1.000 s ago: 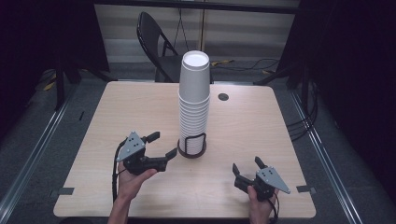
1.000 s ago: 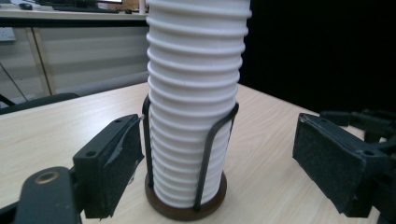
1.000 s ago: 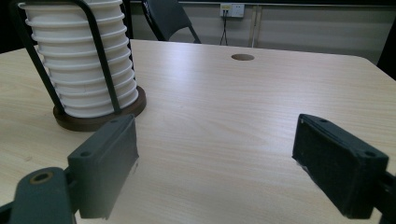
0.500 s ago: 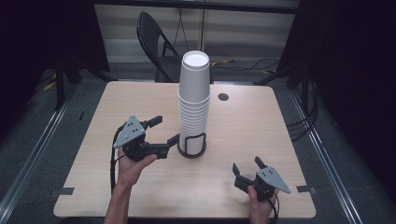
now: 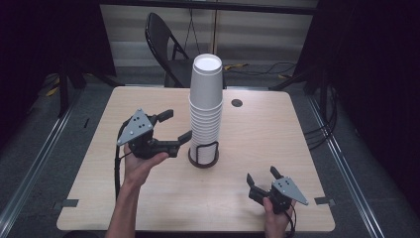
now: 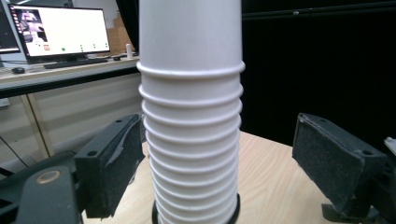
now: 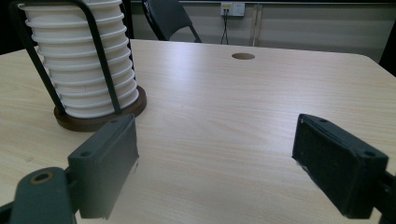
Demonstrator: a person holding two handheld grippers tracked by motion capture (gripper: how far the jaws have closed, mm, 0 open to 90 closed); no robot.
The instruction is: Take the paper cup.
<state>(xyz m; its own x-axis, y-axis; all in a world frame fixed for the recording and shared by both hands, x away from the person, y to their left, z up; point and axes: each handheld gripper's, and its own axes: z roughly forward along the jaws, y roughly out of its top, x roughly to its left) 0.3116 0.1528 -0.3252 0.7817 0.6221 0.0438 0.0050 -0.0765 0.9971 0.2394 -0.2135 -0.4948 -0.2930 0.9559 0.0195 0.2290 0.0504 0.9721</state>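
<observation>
A tall stack of white paper cups [image 5: 206, 99] stands upside down in a dark round holder [image 5: 203, 158] with black wire hoops at the table's middle. My left gripper [image 5: 175, 126] hangs just left of the stack, lifted off the table, jaws open and pointing at it. In the left gripper view the cups [image 6: 191, 116] rise between and beyond the two spread pads, untouched. My right gripper [image 5: 262, 176] rests low near the front right edge, open with nothing in it. From the right gripper view the cups [image 7: 79, 60] and holder [image 7: 100, 116] sit ahead to the left.
The light wooden table [image 5: 277, 129] has a small round cable hole [image 5: 236, 103] behind the stack. A black folding chair [image 5: 168, 44] stands beyond the far edge. A desk with a lit monitor [image 6: 58, 30] is in the background of the left gripper view.
My left gripper has risen and moved toward the cup stack, tilting its jaws up to face it. The right gripper has stayed put.
</observation>
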